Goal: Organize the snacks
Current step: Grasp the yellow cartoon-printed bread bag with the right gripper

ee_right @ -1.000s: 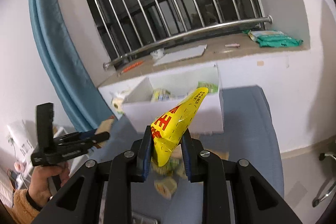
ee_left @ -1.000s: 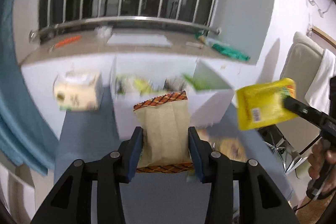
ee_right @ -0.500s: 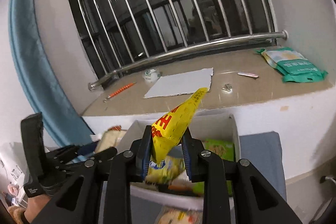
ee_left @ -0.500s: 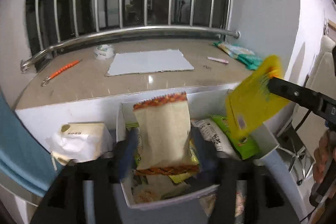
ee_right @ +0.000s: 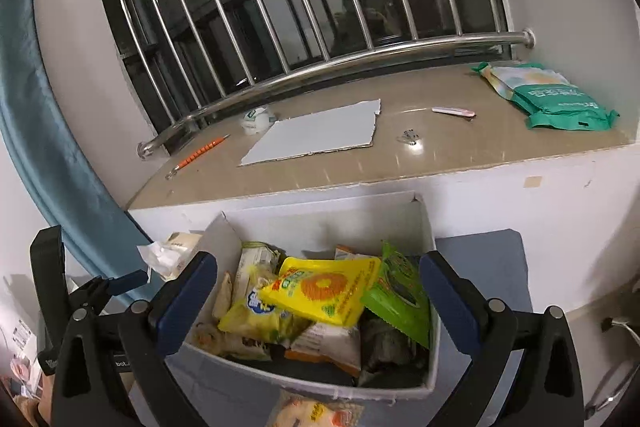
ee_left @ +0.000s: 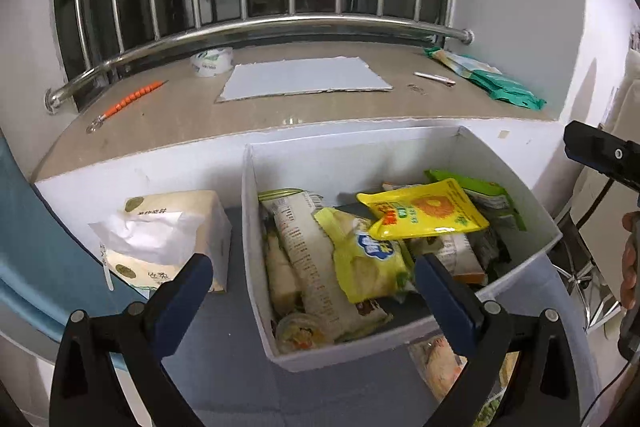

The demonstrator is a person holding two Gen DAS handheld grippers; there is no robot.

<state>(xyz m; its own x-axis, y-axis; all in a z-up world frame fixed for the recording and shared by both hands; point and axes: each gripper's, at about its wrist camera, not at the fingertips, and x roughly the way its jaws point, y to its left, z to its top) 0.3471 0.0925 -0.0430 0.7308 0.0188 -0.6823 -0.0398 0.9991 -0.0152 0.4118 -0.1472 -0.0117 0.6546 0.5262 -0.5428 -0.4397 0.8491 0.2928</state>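
- Over the white box: left gripper and right gripper opening wide, nothing between jaws.
- Inside, atop the pile: yellow snack packet (light, crinkly, slippery film).
- Best pinched at a sealed edge.

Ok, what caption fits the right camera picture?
Open right tongs hover over a white box full of snacks, yellow packet on top.

The box stands on the desk against the wall under the window sill. In it the snack packets lie heaped, one pouch on top. The tissue pack sits left of the box. Another snack packet lies before the box, nearer me. On the sill, a cardboard sheet lies in the middle.
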